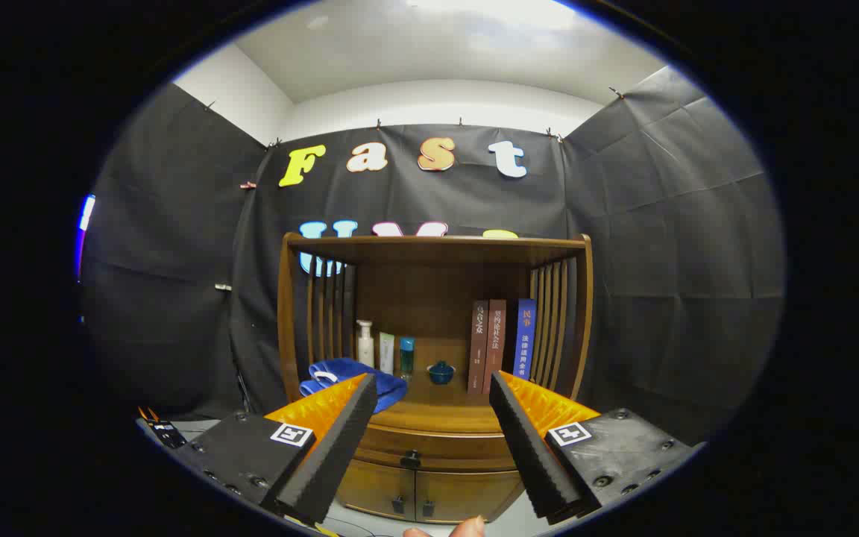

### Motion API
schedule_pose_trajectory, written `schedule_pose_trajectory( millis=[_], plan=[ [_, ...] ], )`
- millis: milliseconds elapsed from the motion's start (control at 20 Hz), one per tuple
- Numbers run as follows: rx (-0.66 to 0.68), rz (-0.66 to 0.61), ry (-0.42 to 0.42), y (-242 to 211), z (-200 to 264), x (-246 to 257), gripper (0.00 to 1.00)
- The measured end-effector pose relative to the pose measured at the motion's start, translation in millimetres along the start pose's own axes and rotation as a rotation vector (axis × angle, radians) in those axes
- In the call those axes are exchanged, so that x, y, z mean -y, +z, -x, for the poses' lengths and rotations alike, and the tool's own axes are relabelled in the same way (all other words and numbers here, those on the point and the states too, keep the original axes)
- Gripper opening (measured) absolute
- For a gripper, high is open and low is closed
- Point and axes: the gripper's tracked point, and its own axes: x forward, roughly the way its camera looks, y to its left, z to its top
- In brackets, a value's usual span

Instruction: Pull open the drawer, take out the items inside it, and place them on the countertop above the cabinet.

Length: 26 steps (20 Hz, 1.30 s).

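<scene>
While the hand-held gripper (433,440) hangs with its fingers spread wide and pinching nothing, a wooden cabinet (429,477) stands ahead of it against black cloth walls under a white ceiling. Its drawer (437,446) sits closed between the fingertips, a dark knob (411,458) at its middle, two doors (418,494) below. On the bench (444,414) above, under a slatted hutch, lie a blue towel (351,379), three bottles (385,350), a small blue lidded pot (441,372) and three upright books (500,344); their spine writing is too small to read. Square black-and-white markers (291,434) sit on both fingers. A fingertip (467,528) shows just below the cabinet.
</scene>
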Motion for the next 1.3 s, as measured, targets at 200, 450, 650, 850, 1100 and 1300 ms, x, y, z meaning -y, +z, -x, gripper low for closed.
schedule_pose_trajectory(
  millis=[200,450,650,850,1100,1300],
  plan=[
    [0.021,-0.019,0.041,5.7,4.8,1.4,0.99],
    [-0.008,-0.049,0.022,-5.4,-3.4,21.7,0.99],
    [-0.024,-0.066,0.007,-8.1,-8.8,34.5,0.98],
    [-0.063,-0.108,-0.006,-26.5,-8.7,37.5,0.98],
    [-0.053,-0.088,-0.027,-26.6,-14.3,50.5,0.98],
    [-0.040,-0.081,-0.020,-28.0,-18.0,47.9,0.98]
  ],
)
